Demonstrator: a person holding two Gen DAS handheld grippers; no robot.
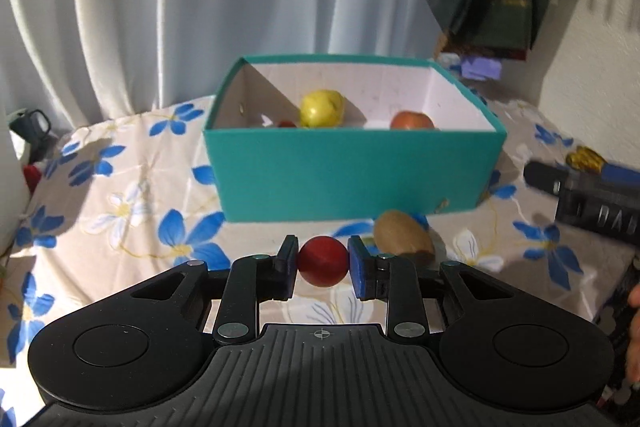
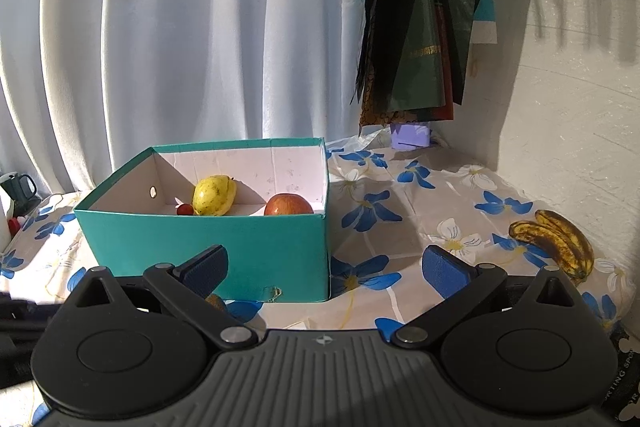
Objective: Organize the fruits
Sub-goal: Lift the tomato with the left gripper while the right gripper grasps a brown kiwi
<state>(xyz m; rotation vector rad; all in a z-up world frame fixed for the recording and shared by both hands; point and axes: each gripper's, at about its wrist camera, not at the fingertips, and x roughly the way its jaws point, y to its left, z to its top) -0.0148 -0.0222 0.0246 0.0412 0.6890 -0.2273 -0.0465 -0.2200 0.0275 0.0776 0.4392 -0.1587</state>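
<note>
Kiwi [image 1: 404, 235] half behind left gripper [image 1: 323, 263]

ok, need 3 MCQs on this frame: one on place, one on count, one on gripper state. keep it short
1. Where is the kiwi?
A. in the box
B. on the cloth in front of the box
C. in the right gripper

2. How many fruits show inside the teal box?
A. one
B. three
C. five

3. What is the left gripper doing?
A. shut on the red fruit
B. open, holding nothing
C. shut on a banana

Key: 1 B, it lies just before the box's front wall. 2 B, pear, apple and a small red one. 3 A, both pads press the red fruit.
</note>
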